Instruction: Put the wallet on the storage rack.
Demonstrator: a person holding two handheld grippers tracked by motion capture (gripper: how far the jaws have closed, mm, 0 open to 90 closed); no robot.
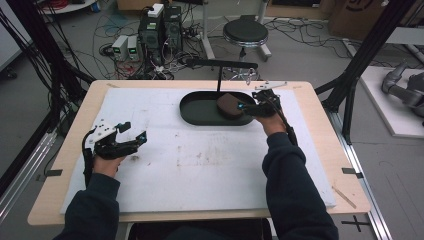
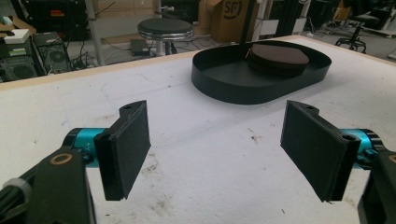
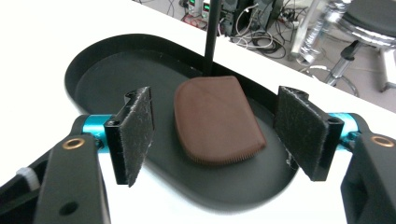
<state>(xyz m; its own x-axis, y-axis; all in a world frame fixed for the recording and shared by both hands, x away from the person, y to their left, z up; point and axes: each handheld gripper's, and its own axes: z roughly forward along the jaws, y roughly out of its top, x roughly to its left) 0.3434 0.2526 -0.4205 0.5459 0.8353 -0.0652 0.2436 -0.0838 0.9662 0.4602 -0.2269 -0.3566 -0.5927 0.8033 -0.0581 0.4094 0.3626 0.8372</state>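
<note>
Right gripper (image 3: 215, 140) jaws wide apart over brown pad (image 3: 217, 119) in black tray (image 3: 93, 70), gripping nothing, left gripper (image 2: 215, 149) open, empty, above white mat (image 2: 210, 186)

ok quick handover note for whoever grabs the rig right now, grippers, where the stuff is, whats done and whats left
Right gripper: open, nothing between its pads, hovering at the right end of the black oval tray.
Left gripper: open, nothing in it, over the white mat at the left.
Brown pad: lies flat inside the tray, at its right end, near the thin black post.
Done: the pad sits in the tray, free of both grippers.
Left: likely just drawing the right gripper back; no other loose item lies on the mat.
</note>
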